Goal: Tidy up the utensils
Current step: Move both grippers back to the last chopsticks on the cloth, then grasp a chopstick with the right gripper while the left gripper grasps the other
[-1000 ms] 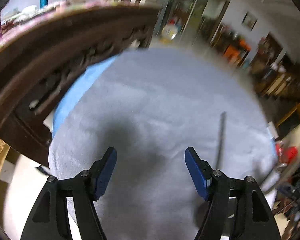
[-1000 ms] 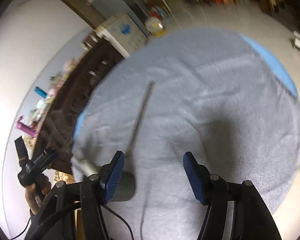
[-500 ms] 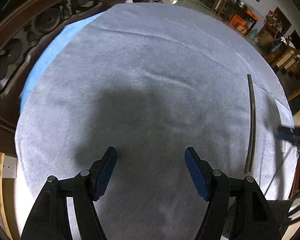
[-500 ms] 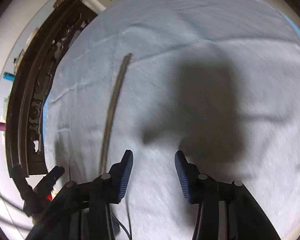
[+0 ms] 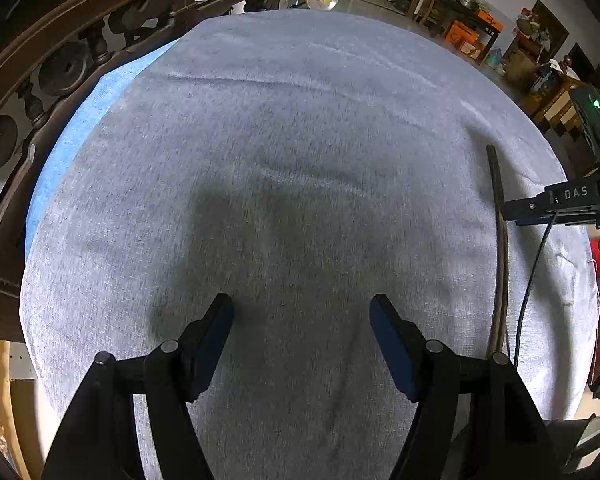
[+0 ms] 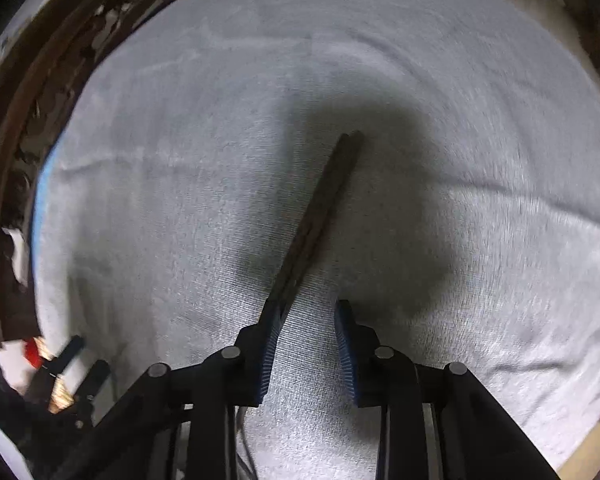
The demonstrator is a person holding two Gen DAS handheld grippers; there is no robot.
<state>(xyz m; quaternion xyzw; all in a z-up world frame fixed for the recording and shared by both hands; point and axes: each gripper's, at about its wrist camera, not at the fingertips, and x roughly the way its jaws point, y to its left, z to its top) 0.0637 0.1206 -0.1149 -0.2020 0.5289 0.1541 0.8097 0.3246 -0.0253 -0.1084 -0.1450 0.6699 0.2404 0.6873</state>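
I think I am just at the start. Only one thing to tidy shows up: a pair of long dark chopsticks lying flat on the grey cloth that covers the worktop. Nothing is lifted yet, and I see no holder or tray to put them in, so almost all of the job is left.

My right claw points down at the cloth, and its jaws are closing. The near end of the chopsticks runs in beside the left blue pad, and the rest stretches away in front of the claw. I cannot tell if that pad touches them yet. The other pad has only cloth beside it, so I do not have a grip.

My left claw is spread wide with nothing in it, only bare cloth between and ahead of its jaws.

The left view shows the whole chopsticks well off to the right of that claw, with my right claw coming in from the side right at them. The right view is blurry, but it alone shows the chopsticks next to the pads. The left view also shows dark carved wood past the cloth on the left.
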